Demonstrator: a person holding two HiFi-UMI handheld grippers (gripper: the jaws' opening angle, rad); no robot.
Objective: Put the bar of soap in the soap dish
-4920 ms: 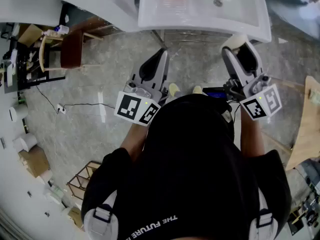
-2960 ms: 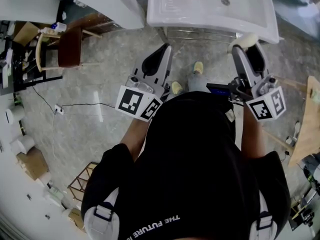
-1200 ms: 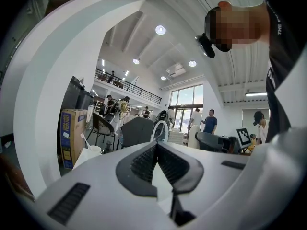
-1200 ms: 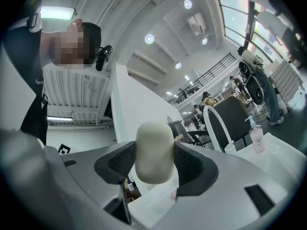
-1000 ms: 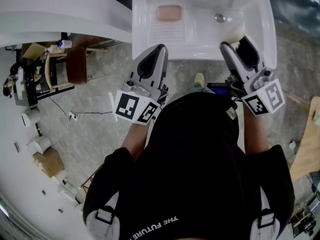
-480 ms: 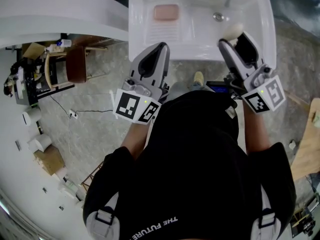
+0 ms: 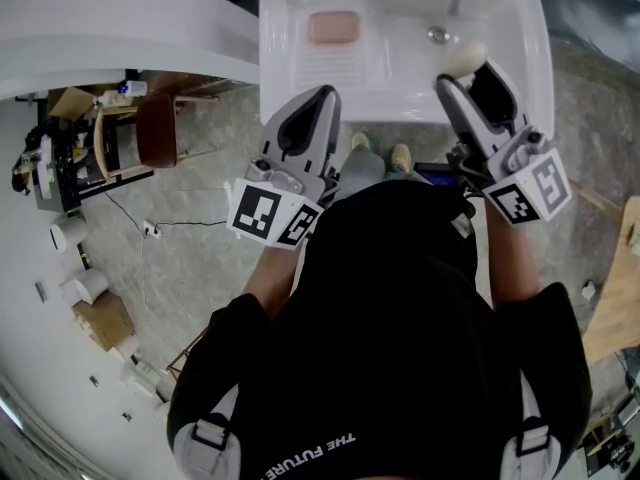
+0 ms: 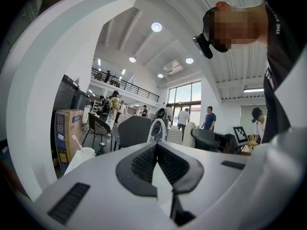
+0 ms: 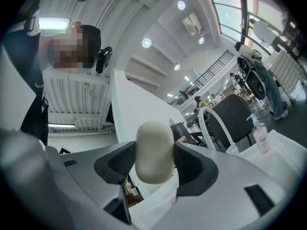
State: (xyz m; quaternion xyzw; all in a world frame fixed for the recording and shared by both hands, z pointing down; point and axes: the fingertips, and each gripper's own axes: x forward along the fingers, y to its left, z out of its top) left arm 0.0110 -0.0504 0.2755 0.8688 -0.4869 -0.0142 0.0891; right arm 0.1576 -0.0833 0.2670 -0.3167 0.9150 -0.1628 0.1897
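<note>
Plainly, the bar of soap (image 9: 154,147) is carried by the right claw (image 7: 470,74). In the right gripper view the two dark pads are pressed against its sides and the bar stands upright between them. It is gripped across its narrow width and juts out past the fingertips. It is seen as a smooth, cream-white oval with rounded ends, matt and unmarked. No wet sheen can be made out.

The left claw (image 8: 157,150) is held with its jaws drawn together and nothing between them. It is raised in front of the sink (image 7: 400,93), short of the near rim.

In the head view the soap is found over the front right part of the white basin, near the drain (image 7: 437,35). How high above the basin it hangs cannot be told. A pink, rounded-rectangular thing (image 7: 333,28) lies at the far left of the basin, at the head of a ribbed patch. It is judged to be the soap dish, though whether it is hollow cannot be read at this size. Its long axis runs left to right across the view.

From the loaded claw the dish therefore lies ahead and well to the left, across the basin. The empty left claw is the nearer, being almost in line with the dish. The coming move is judged to call for a carry leftward and forward, and for the bar to be turned so that its length lies along that of the dish before it is released.
</note>
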